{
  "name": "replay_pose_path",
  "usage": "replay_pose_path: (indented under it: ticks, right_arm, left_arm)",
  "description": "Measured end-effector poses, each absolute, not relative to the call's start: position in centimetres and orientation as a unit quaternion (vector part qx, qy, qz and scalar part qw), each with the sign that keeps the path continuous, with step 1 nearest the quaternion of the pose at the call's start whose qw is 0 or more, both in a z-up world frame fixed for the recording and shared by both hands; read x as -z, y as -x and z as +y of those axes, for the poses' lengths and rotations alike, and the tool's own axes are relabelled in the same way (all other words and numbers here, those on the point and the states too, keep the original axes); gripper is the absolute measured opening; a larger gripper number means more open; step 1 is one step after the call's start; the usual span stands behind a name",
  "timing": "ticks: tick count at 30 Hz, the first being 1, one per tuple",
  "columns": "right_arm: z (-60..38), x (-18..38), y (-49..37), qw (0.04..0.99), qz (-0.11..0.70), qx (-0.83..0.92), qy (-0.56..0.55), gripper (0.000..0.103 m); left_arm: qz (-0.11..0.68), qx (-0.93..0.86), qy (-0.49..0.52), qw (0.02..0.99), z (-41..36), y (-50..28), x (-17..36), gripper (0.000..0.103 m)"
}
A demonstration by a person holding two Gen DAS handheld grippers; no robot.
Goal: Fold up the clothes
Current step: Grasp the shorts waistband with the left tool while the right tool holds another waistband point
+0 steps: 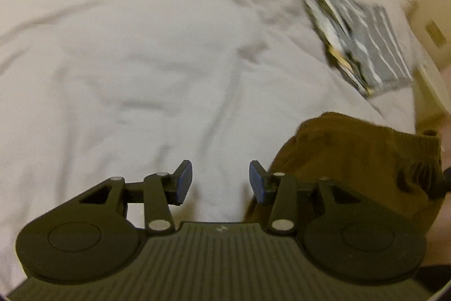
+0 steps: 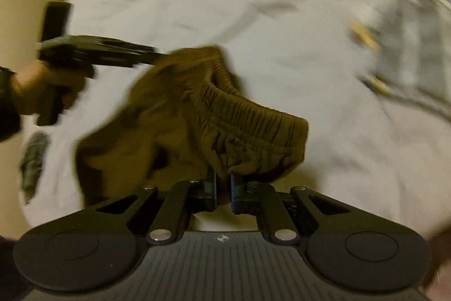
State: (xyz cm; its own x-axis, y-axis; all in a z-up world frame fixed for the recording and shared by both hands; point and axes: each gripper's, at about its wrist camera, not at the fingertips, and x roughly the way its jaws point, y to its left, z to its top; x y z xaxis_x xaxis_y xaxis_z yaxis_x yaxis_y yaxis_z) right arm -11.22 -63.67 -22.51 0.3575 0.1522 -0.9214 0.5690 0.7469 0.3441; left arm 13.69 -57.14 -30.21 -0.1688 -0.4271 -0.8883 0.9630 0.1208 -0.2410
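Right gripper (image 2: 223, 192) jaws pinch the brown shorts (image 2: 225, 126) waistband; left gripper (image 1: 220, 179) jaws wide, seemingly empty, over the bed (image 1: 126, 61).

Dim, warm yellowish indoor light; source not visible. Both views fisheye: dark vignette at the corners, lines bending toward the rim. Left wrist view: mild motion blur, white bed cover (image 1: 141, 47) soft, striped folded cloth (image 1: 363, 38) smeared. Right wrist view: heavier smear, brown shorts (image 2: 225, 117) streaked at their left side, person's hand (image 2: 48, 92) blurred. Soft shadows in the creases; no glare.
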Motion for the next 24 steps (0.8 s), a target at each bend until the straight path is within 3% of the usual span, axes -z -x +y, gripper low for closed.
replay_pose_path:
  ticks: [4, 10, 13, 14, 15, 24]
  right_arm:
    - [-64.4, 23.5, 15.0, 0.72, 0.566, 0.206, -0.345, 0.008]
    - [-64.3, 24.5, 16.6, 0.705, 0.569, 0.231, -0.354, 0.008]
    - [-64.2, 25.0, 16.5, 0.706, 0.571, 0.227, -0.353, 0.008]
    - [-64.1, 24.9, 16.4, 0.708, 0.571, 0.225, -0.35, 0.008]
    - [-64.0, 24.7, 16.3, 0.71, 0.571, 0.223, -0.346, 0.008]
    - [-65.2, 19.8, 12.9, 0.774, 0.53, 0.198, -0.285, 0.008]
  left_arm:
    - [0.497, 0.638, -0.297, 0.508, -59.5, -10.9, 32.2, 0.047]
    - [0.548, 0.655, -0.303, 0.424, -60.4, -7.1, 33.9, 0.047]
    - [0.559, 0.654, -0.297, 0.414, -59.3, -5.8, 33.7, 0.032]
    - [0.561, 0.653, -0.295, 0.415, -58.9, -5.5, 33.6, 0.023]
    - [0.559, 0.653, -0.294, 0.419, -58.4, -5.2, 33.4, 0.006]
    - [0.462, 0.585, -0.219, 0.63, -50.1, -10.7, 23.9, 0.005]
